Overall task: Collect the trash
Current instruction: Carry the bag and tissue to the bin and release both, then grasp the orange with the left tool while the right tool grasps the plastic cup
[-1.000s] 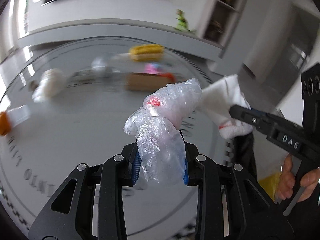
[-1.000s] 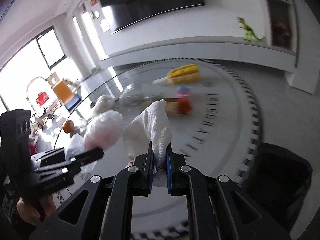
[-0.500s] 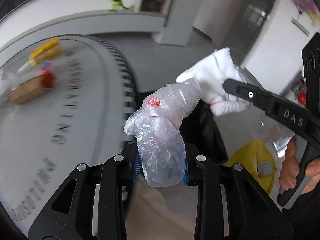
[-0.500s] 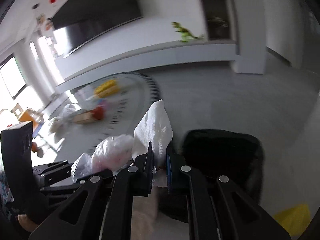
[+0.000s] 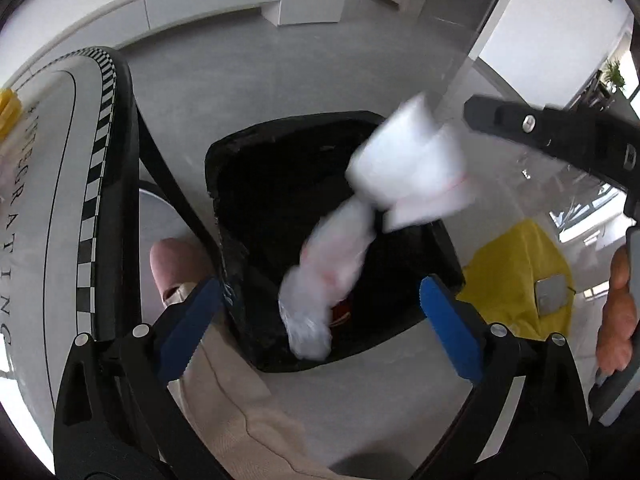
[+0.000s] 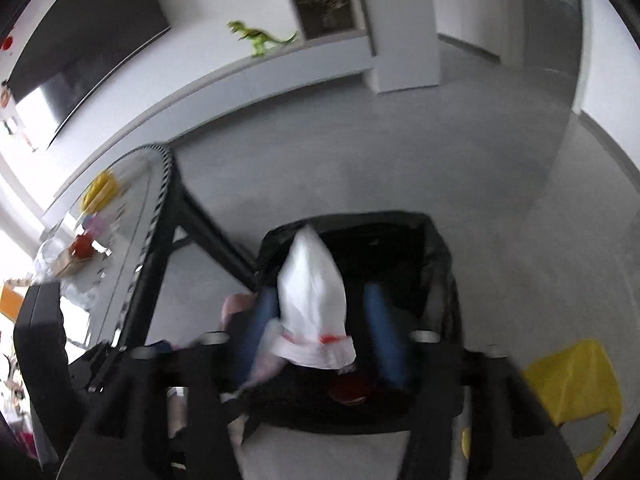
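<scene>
A black trash bin [image 5: 240,168] stands on the floor below both grippers; it also shows in the right wrist view [image 6: 436,264]. My left gripper [image 5: 320,320] is open, and the crumpled clear plastic bag [image 5: 332,264] falls blurred between its fingers over the bin. My right gripper [image 6: 320,320] is open over the bin, and the white tissue [image 6: 312,304] drops from it; the tissue also shows in the left wrist view [image 5: 412,168]. Something red [image 6: 352,390] lies in the bin.
The round table [image 5: 44,216] with black legs [image 5: 168,184] is at left, with more items [image 6: 96,188] on it. A yellow bag [image 5: 524,276] lies on the floor right of the bin. The person's foot [image 5: 176,264] is beside the bin.
Both grippers swung from the table to above the bin and opened. The plastic bag and the tissue left the fingers and are falling.
</scene>
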A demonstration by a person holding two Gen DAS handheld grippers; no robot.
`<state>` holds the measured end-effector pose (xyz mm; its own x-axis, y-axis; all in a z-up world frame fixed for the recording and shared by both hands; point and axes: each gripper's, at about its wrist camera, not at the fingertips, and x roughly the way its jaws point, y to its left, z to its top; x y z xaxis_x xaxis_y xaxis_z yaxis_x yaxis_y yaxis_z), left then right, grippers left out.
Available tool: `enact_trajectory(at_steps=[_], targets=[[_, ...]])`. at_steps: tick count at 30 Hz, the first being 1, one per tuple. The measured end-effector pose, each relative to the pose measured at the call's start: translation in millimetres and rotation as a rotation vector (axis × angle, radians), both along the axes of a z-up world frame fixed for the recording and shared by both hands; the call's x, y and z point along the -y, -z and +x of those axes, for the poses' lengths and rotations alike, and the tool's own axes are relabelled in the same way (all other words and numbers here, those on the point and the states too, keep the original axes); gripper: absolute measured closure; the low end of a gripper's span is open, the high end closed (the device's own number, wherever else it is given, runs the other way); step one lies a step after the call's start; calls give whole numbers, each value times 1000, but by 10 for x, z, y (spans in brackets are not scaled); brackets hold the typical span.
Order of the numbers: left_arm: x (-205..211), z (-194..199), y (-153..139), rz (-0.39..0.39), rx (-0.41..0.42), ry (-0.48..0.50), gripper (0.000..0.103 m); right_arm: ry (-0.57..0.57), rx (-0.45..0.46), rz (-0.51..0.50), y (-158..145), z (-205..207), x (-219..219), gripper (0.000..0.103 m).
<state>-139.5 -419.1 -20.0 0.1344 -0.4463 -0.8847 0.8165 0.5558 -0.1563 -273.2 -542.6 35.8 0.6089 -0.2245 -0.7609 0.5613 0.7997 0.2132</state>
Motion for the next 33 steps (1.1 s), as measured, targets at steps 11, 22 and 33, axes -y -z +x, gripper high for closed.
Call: enact_trajectory(at_steps=[11,22,33], targets=[[-199,-15,-132,-26,22,-14,6,-26,36,15,-94,-17,-108,44],[-739,-36,-435,-84,66,-82,6,-182,85,6,-401,175,-688,42],[-2042,355,-665,-140,96,-364,6,-449,81,-9,-534,732,-1859,41]])
